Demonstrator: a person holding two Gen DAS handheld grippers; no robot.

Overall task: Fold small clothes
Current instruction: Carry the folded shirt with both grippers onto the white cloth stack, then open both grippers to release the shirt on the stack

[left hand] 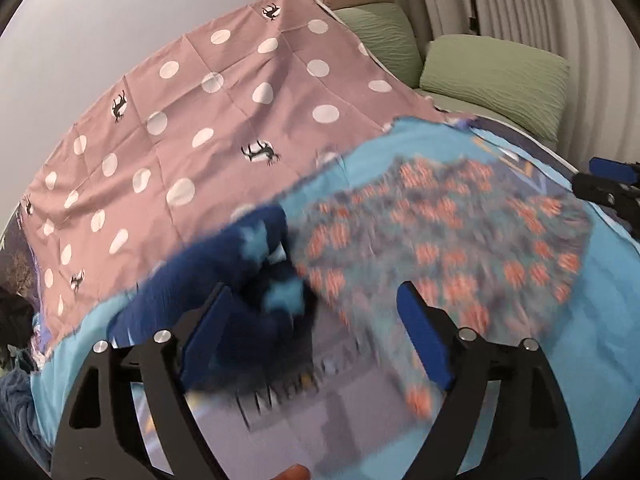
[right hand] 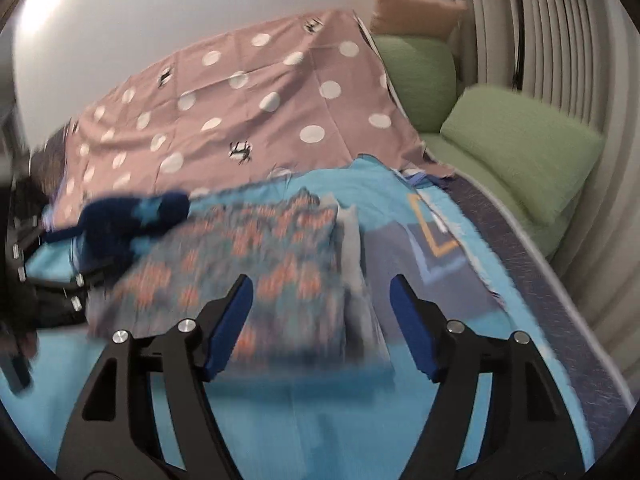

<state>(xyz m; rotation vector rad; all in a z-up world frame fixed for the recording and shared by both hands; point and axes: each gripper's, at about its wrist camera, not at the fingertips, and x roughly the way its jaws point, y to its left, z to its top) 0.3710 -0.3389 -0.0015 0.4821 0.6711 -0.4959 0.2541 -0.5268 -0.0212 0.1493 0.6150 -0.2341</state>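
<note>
Both wrist views look down across a bed spread with a light blue sheet (right hand: pixel 320 420) and, further back in the upper left, a dusty pink sheet (left hand: pixel 192 120) with white dots and small black figures. No box, basket or other container shows in either view; the clothes lie straight on the bedding.

The left gripper (left hand: pixel 316 328) stands released, its blue pads wide apart at the lower middle of its frame. A dark blue garment with pale star shapes (left hand: pixel 240 280) lies bunched just ahead of its left pad and looks to overlap it, though the blur hides whether they touch. The patterned garment with orange marks (left hand: pixel 448 236) is spread on the blue sheet from the middle of that frame to the right, motion-blurred.

The right gripper (right hand: pixel 322 328) is likewise released, pads wide apart and closed on nothing. In its view the patterned garment (right hand: pixel 256 264) lies in the middle, reaching in between the spread fingers, with the dark blue garment (right hand: pixel 132 216) at its left end.

Green cushions (right hand: pixel 520 148) line the right side against a ribbed pale curtain (right hand: pixel 540 40)
</note>
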